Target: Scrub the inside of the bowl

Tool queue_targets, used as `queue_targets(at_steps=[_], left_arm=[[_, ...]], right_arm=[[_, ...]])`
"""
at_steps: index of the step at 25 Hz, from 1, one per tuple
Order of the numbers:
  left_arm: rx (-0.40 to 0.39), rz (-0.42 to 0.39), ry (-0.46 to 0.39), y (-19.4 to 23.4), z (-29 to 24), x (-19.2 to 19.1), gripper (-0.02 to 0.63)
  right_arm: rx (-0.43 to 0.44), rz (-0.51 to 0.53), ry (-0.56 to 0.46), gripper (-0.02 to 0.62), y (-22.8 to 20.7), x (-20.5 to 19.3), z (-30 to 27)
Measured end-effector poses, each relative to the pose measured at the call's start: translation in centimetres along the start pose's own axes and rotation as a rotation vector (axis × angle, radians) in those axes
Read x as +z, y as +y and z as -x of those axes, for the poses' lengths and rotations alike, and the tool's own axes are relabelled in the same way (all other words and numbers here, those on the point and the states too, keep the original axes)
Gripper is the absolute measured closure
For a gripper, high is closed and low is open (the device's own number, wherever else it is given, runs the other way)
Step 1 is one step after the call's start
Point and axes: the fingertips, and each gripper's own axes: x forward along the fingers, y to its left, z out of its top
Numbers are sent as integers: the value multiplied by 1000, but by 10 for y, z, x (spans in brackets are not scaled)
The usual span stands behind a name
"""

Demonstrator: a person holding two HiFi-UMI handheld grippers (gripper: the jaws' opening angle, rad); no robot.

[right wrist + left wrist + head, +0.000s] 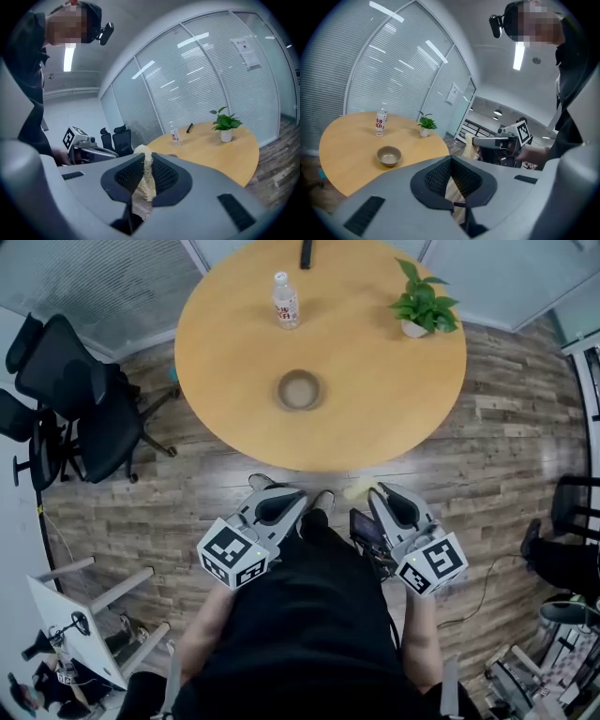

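Resting on table [375,399], bowl [299,390] well beyond both — left fingers [436,176] together, empty, right fingers [166,176] pinching scrubber [146,178]

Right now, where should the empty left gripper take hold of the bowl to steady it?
Probably the bowl by its left rim, from above, one jaw inside and one outside: it stands upright and open, and this leaves the hollow free for the scrubber in the right gripper.

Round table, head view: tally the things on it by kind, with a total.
Bowl: 1
Water bottle: 1
Potted plant: 1
Slim dark object, too small to identify: 1
Total: 4
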Motion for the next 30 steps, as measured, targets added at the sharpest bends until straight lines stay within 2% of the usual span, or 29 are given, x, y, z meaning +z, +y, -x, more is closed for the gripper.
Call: queue_targets(at_steps=[6,14,23,30], left_arm=[[1,9,9,2,-4,-1,594],[-4,33,69,21,-9,-7,594],[-58,46,94,68,-24,18,594],[-106,73,102,113,-46,50,594]], right_arm=[[16,-14,15,545,4,-5,-9],[-1,-70,43,545,1,-13,-27],[-96,-81,22,545,-9,8,-49],[-219,-50,-10,545,-27,39,-60]])
